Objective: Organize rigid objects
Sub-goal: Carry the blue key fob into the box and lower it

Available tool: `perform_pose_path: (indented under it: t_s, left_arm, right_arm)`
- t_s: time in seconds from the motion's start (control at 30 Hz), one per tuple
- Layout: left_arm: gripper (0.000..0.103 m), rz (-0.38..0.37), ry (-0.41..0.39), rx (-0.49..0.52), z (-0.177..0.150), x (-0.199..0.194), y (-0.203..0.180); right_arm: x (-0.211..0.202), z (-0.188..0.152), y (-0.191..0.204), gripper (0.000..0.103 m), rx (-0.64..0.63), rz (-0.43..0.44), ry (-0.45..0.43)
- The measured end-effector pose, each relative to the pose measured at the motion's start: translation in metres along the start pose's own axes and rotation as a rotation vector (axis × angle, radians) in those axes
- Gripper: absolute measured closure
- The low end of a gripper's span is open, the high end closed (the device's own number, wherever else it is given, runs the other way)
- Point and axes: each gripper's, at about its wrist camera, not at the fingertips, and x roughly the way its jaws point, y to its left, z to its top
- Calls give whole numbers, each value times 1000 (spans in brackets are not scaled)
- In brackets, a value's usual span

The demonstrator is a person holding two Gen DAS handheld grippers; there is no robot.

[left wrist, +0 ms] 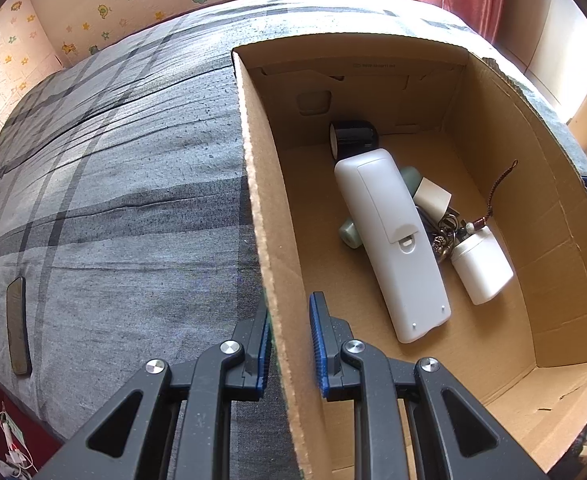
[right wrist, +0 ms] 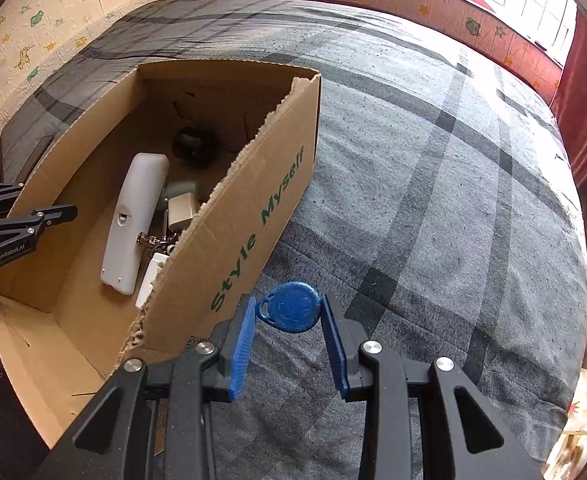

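Blue key fob (right wrist: 291, 307) in tilted right claw (right wrist: 289, 338) beside cardboard box (right wrist: 229, 240)

white remote (left wrist: 393, 240) covers part of the green bottle (left wrist: 351, 232); box wall (right wrist: 229, 232) hides the white bottle's (right wrist: 153, 276) right side

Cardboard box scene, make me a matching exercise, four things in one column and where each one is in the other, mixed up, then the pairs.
Things:
1. blue key fob
2. white remote
3. phone
4. box wall

Places:
A. lying flat on the grey plaid bedspread
B. held between the right gripper jaws
C. clamped by the left gripper
D. face down inside the cardboard box

Pairs: 1-B, 2-D, 3-A, 4-C
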Motion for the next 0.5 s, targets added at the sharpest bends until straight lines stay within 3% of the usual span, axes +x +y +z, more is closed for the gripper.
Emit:
perform_pose_path:
  t_s: [0.5]
  left_arm:
    - [83, -1, -2, 3, 1, -1, -1]
  right_arm:
    - [-33, -6, 7, 67, 115, -57, 1]
